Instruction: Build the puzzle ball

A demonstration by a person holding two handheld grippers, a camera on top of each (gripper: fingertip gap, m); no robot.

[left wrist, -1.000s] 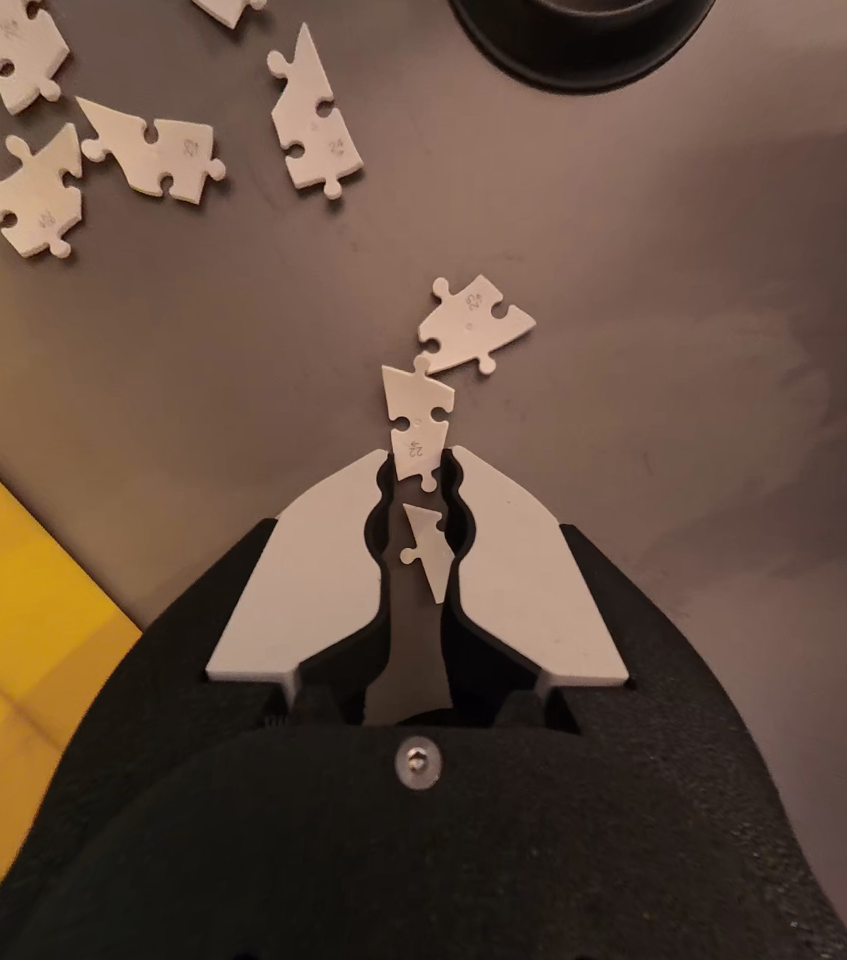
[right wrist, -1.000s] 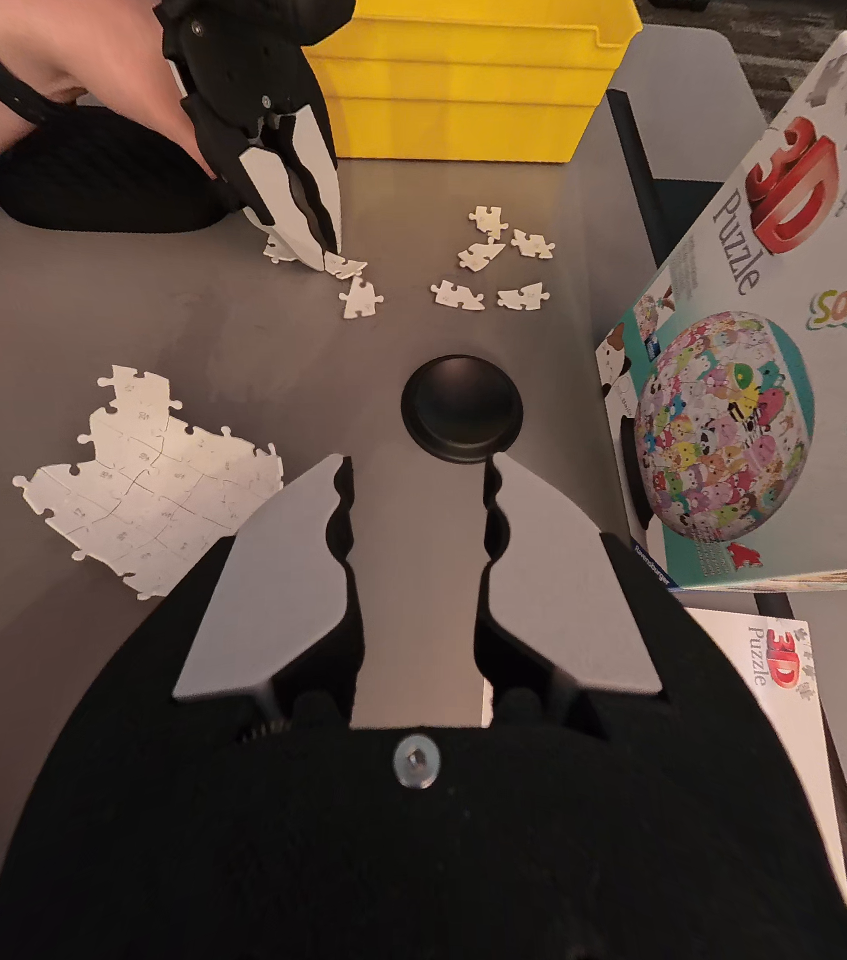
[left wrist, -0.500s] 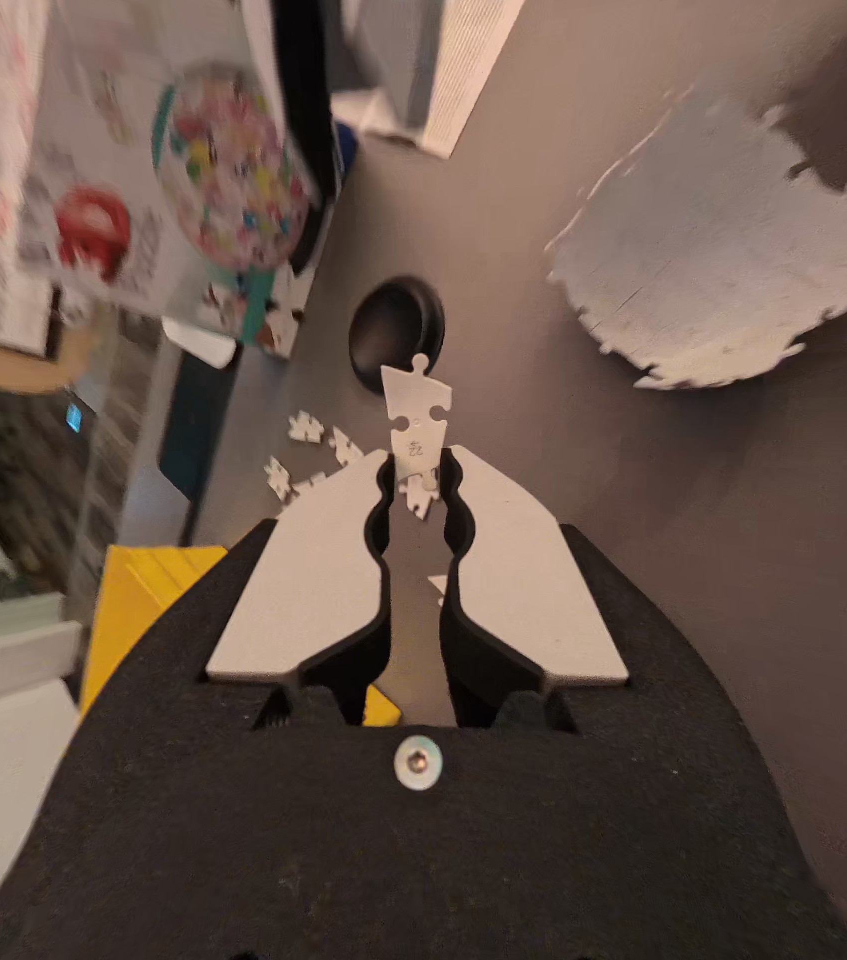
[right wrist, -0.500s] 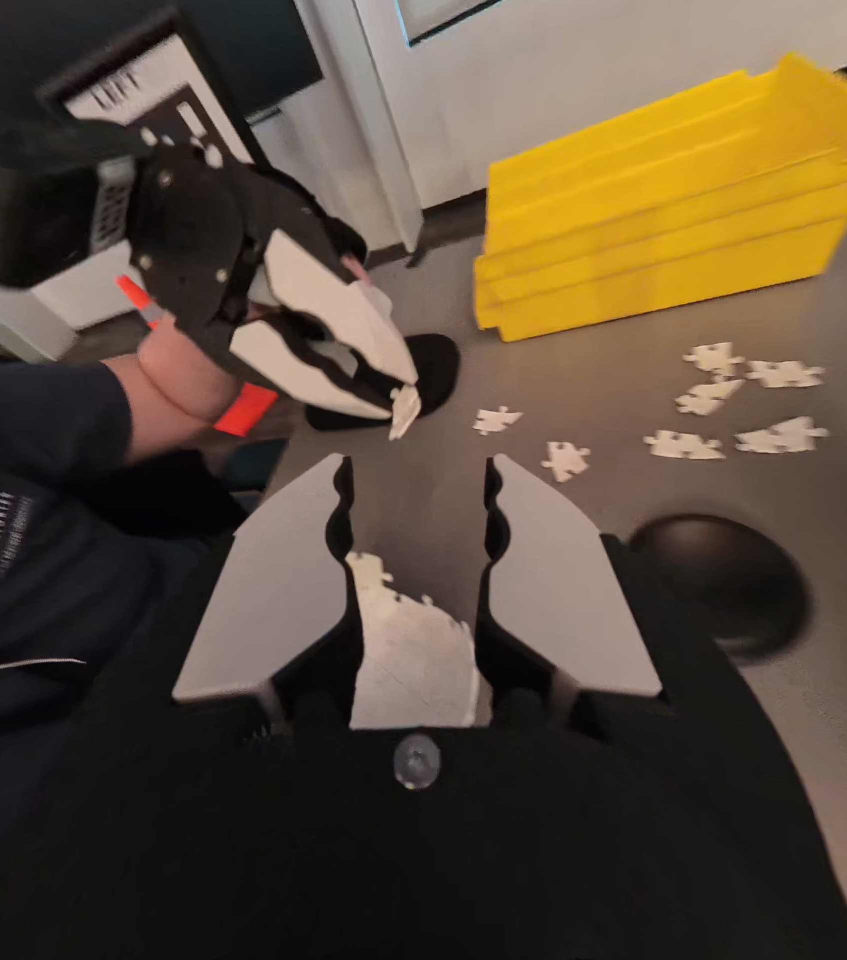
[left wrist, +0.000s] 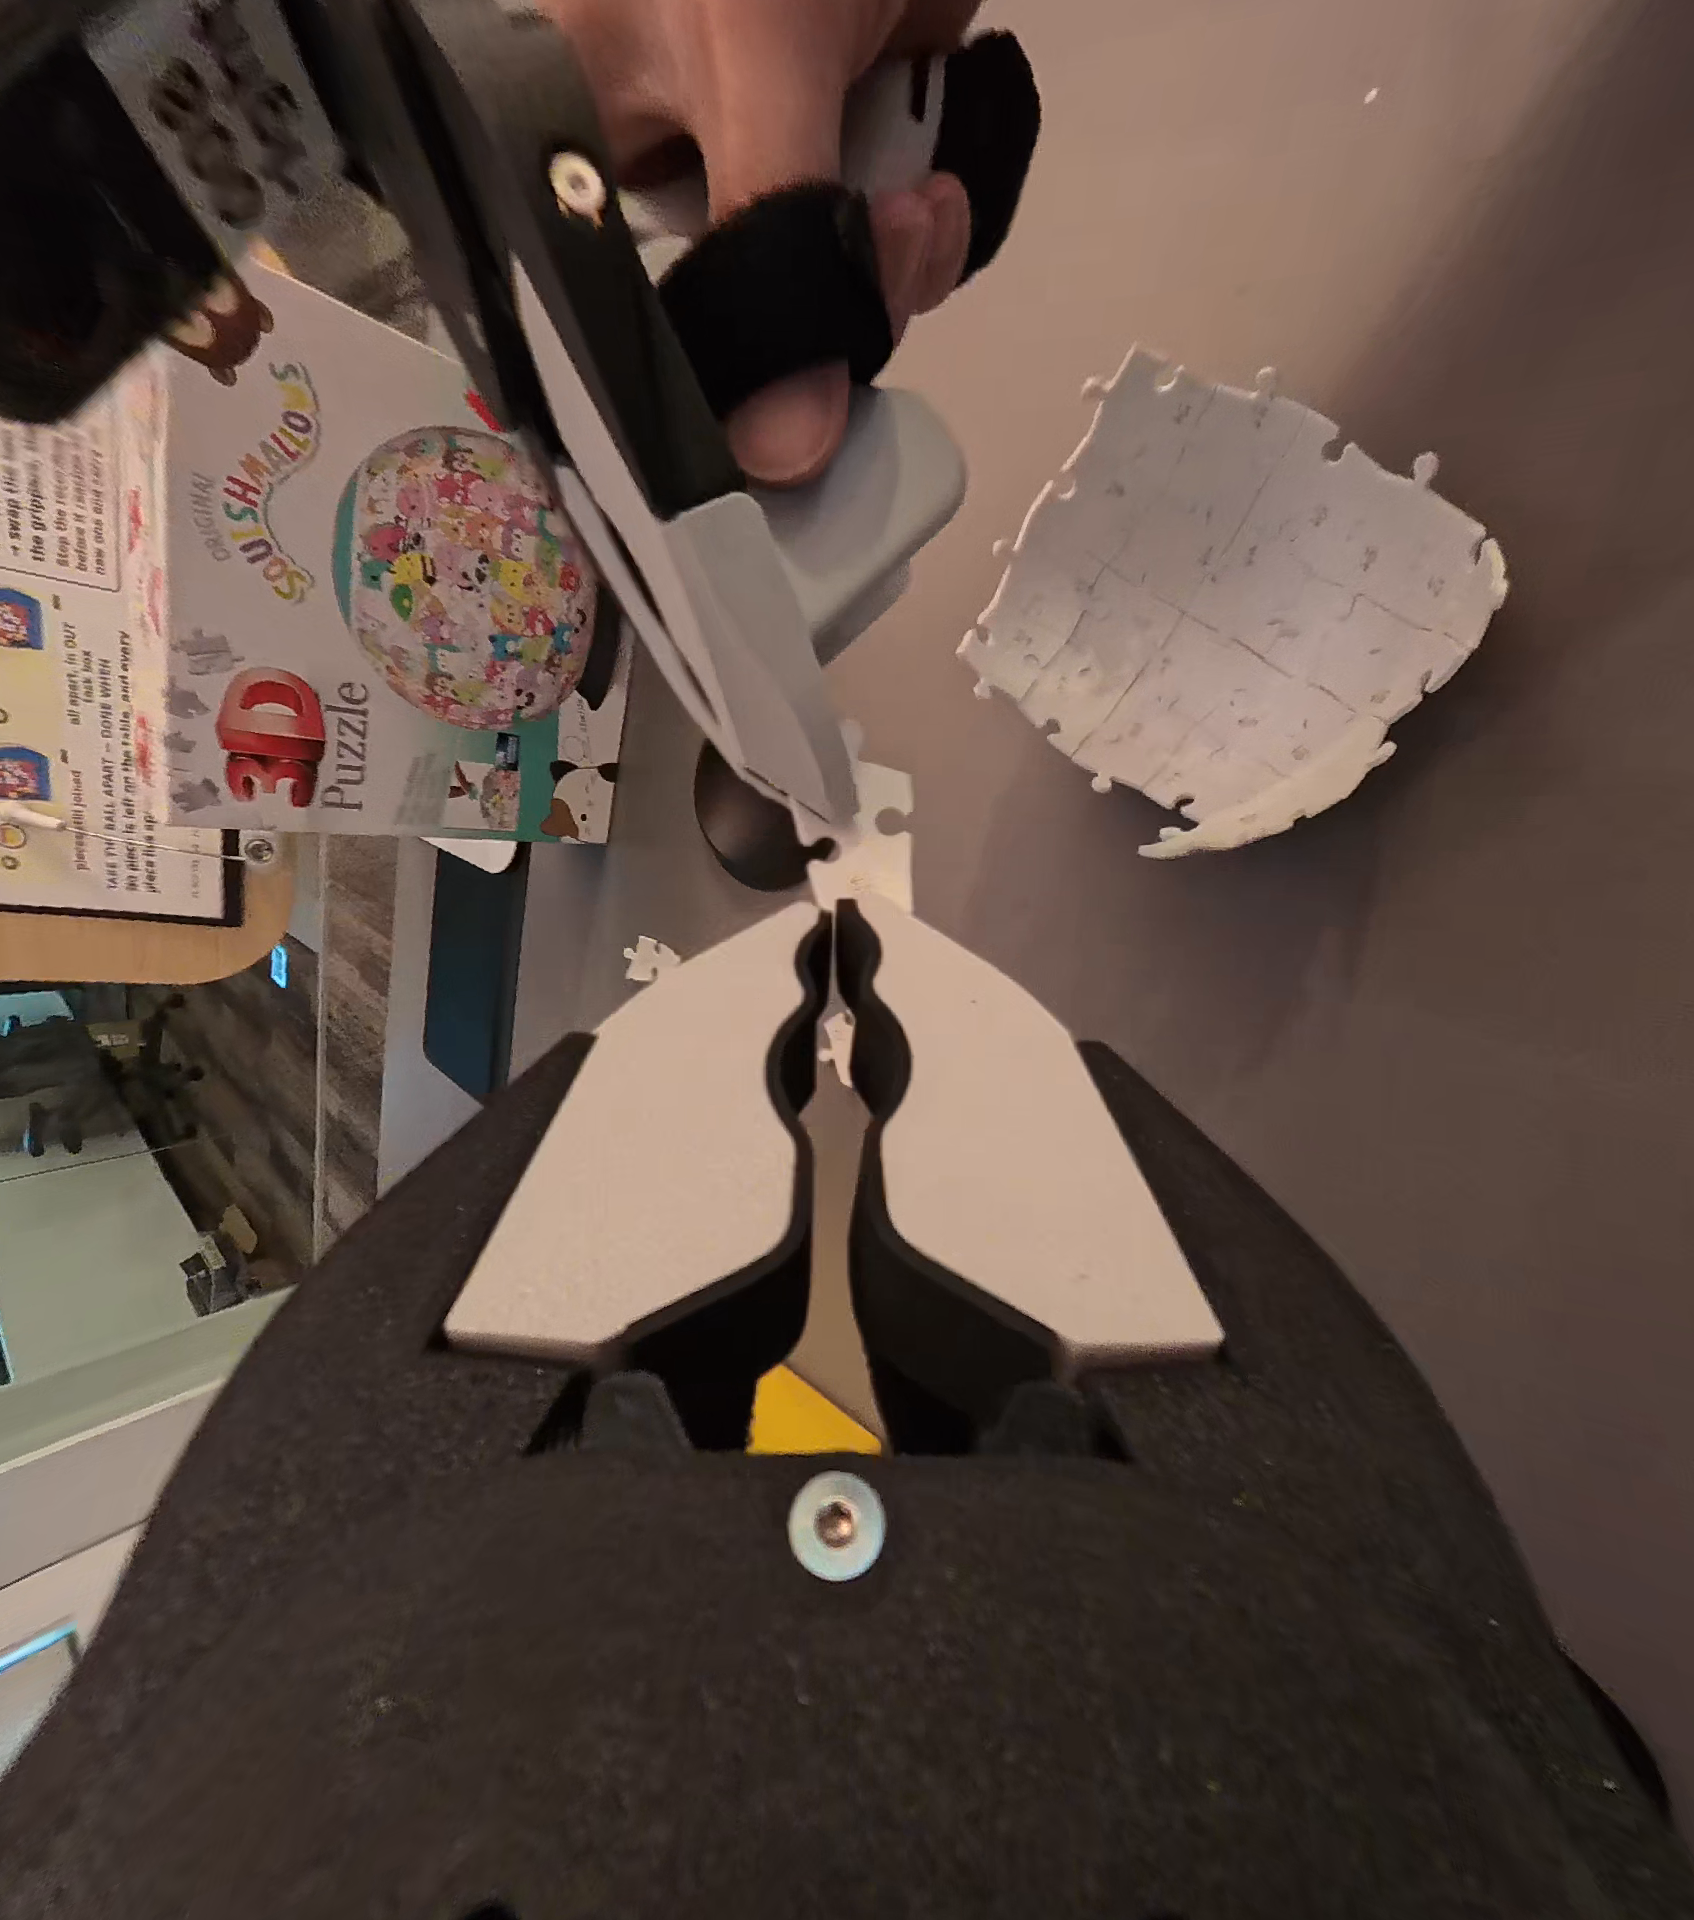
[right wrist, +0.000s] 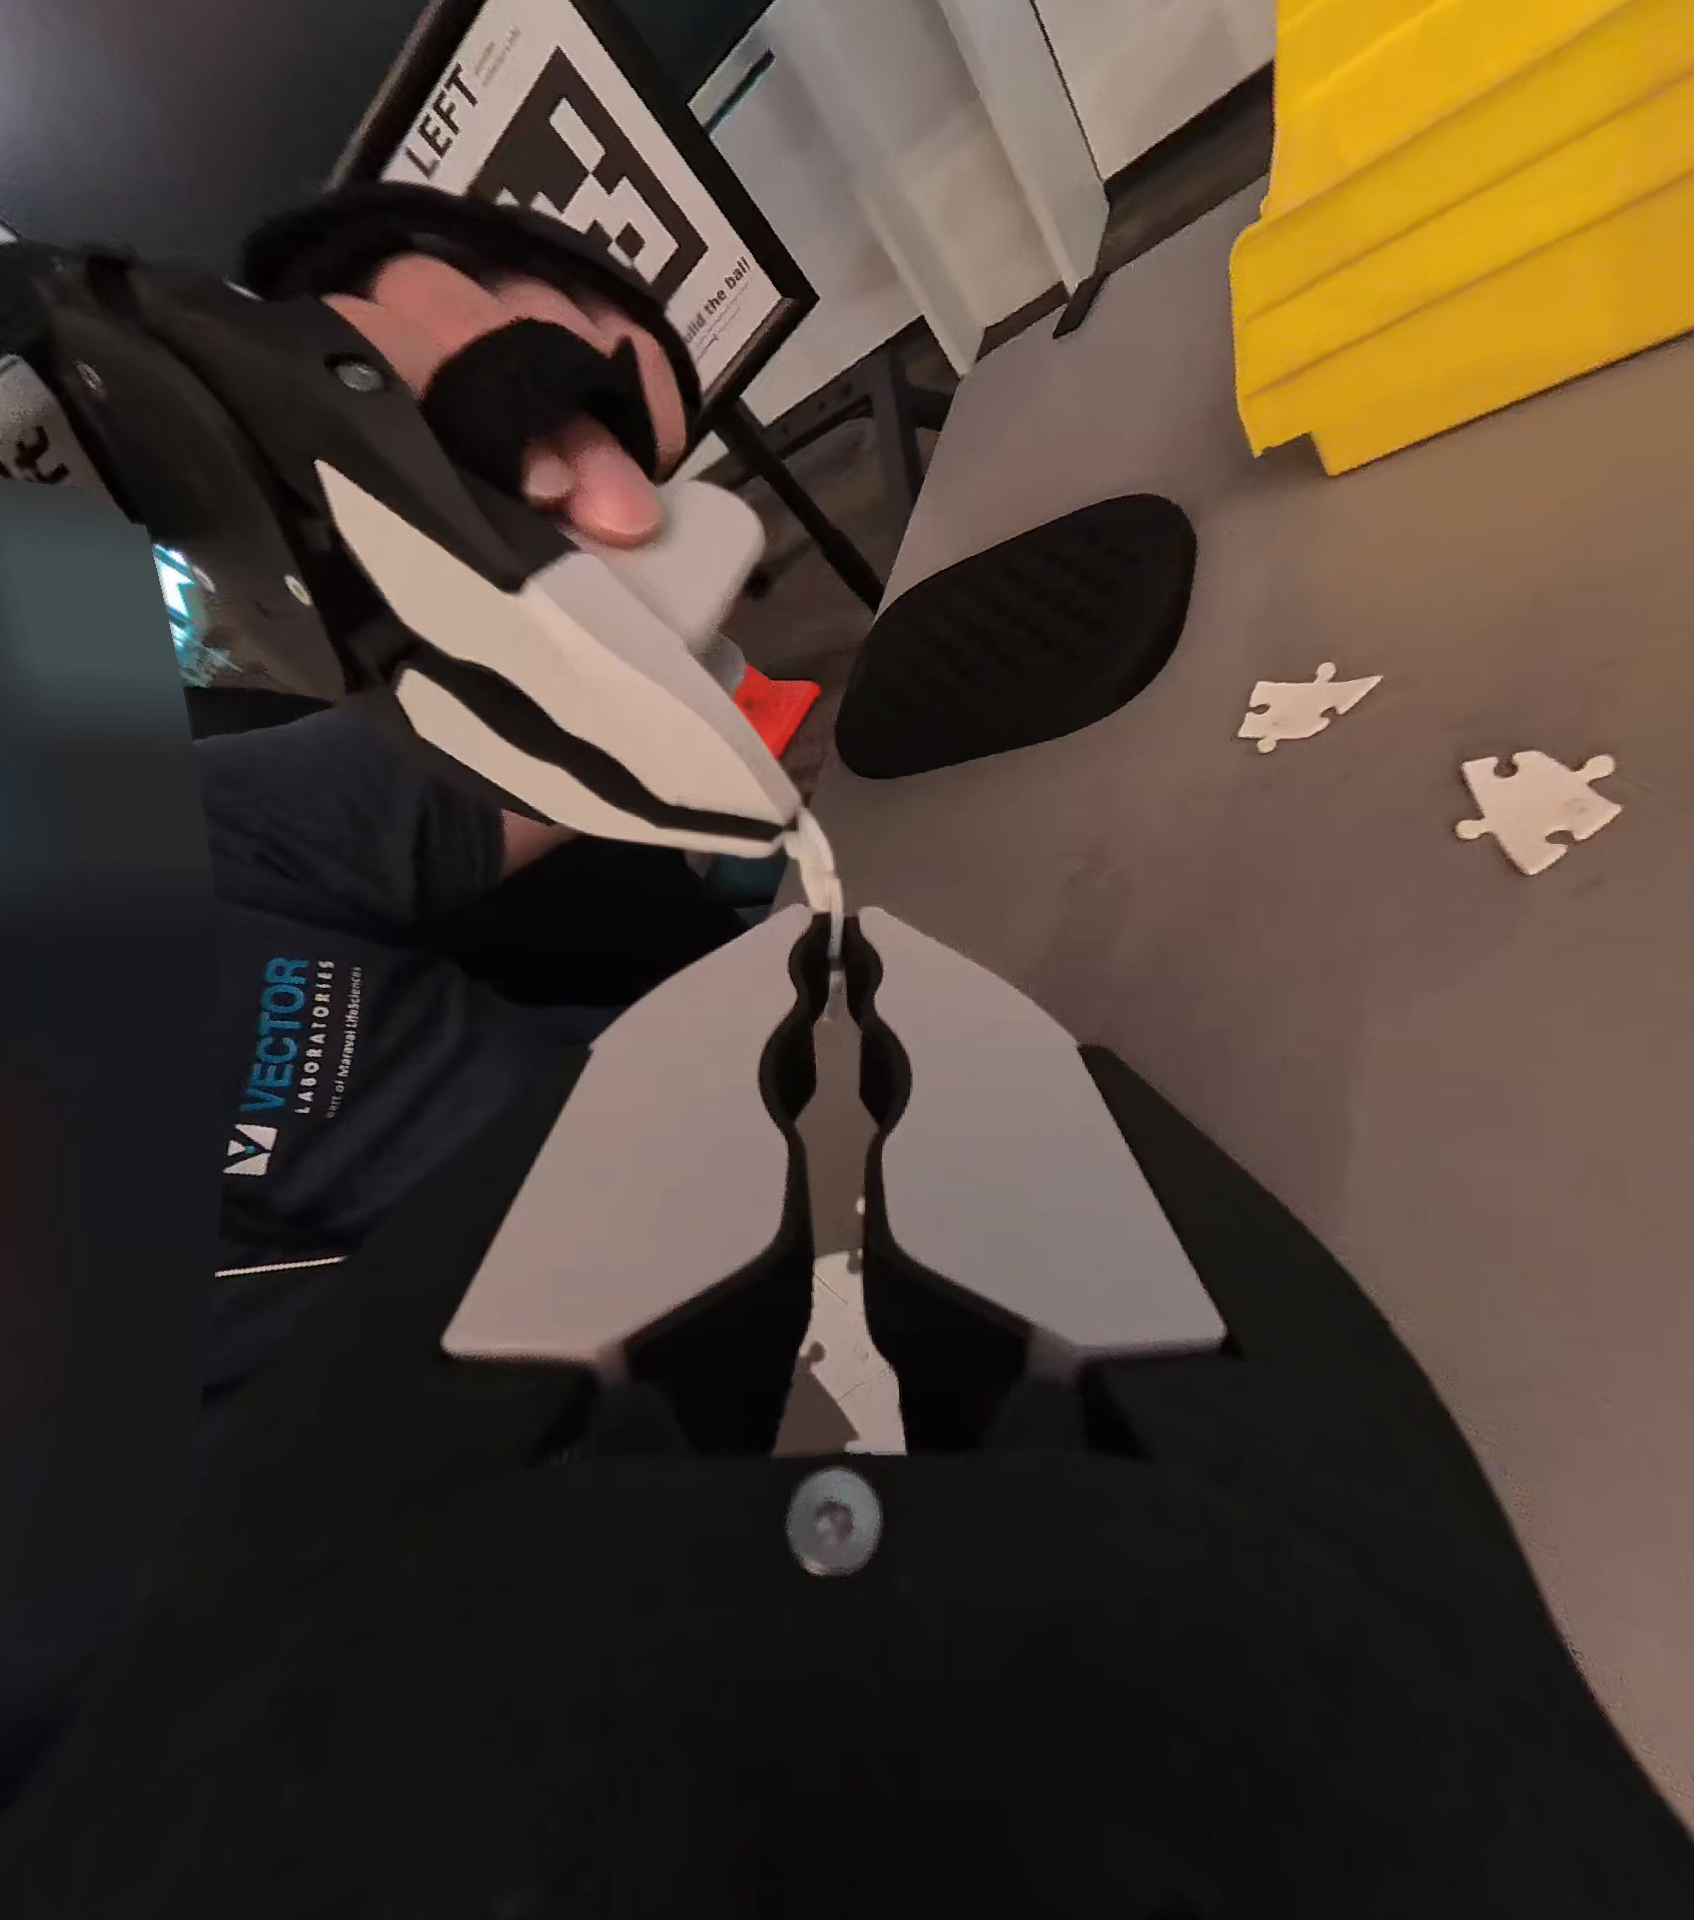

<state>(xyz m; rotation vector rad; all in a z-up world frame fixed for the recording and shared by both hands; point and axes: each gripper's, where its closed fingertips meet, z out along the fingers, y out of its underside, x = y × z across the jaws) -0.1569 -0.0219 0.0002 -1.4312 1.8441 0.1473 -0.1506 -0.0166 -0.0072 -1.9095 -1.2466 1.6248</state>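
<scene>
both grippers are raised above the grey table [left wrist: 1445,1143] and meet tip to tip. the left gripper [left wrist: 835,912] and the right gripper [right wrist: 835,914] are each pressed together, pinching the same white puzzle piece [left wrist: 864,842] from opposite ends. the curved section of joined pieces [left wrist: 1227,613] lies on the table, well apart. two loose pieces [right wrist: 1539,810] lie near the yellow bins [right wrist: 1508,229].

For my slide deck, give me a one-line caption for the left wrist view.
Both grippers, left and right, pinch one white puzzle piece above the grey table, near the half-built shell.
</scene>
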